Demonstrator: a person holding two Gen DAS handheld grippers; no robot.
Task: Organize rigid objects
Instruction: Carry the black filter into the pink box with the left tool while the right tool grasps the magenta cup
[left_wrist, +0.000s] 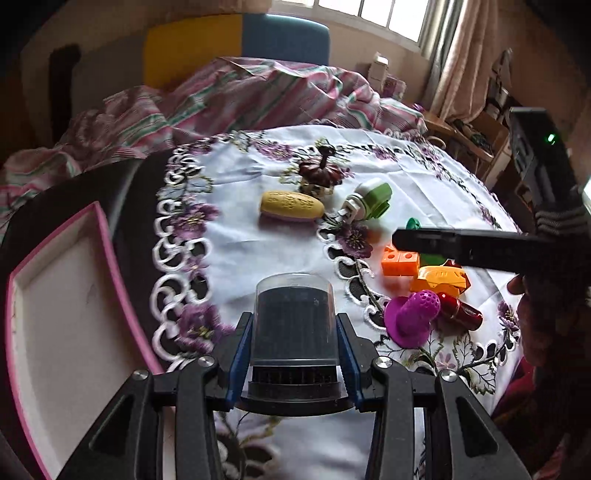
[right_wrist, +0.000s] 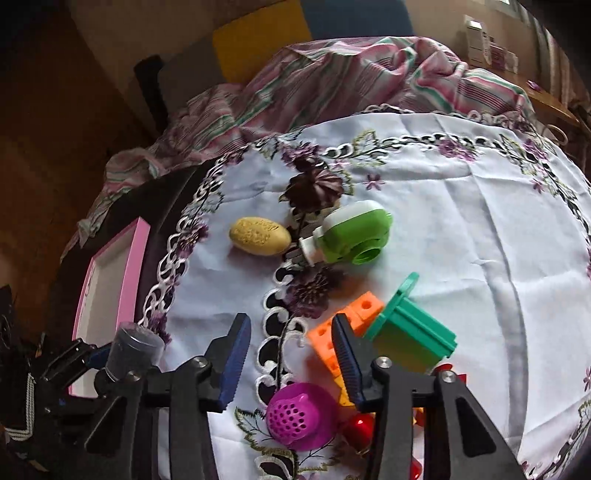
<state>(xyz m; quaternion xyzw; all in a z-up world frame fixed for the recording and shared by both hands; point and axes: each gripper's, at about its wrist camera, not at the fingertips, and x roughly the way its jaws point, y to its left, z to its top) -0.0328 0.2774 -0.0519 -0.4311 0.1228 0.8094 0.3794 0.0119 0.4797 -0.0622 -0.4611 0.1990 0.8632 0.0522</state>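
My left gripper (left_wrist: 293, 354) is shut on a dark cylinder with a clear cap (left_wrist: 294, 321), held above the embroidered tablecloth; it also shows in the right wrist view (right_wrist: 133, 350). My right gripper (right_wrist: 291, 347) is open and empty, hovering above a purple perforated cup (right_wrist: 300, 415) and orange blocks (right_wrist: 345, 325). A green block (right_wrist: 413, 332), a green-and-white device (right_wrist: 351, 236), a yellow oval (right_wrist: 260, 236) and a dark brown flower-shaped piece (right_wrist: 316, 188) lie on the cloth. A red cylinder (left_wrist: 460, 310) lies by the purple cup (left_wrist: 412, 317).
A pink-rimmed white tray (left_wrist: 107, 254) sits at the table's left edge, beside my left gripper. A striped cloth (left_wrist: 240, 96) is heaped beyond the table. Shelves and clutter (left_wrist: 480, 136) stand at the far right by a window.
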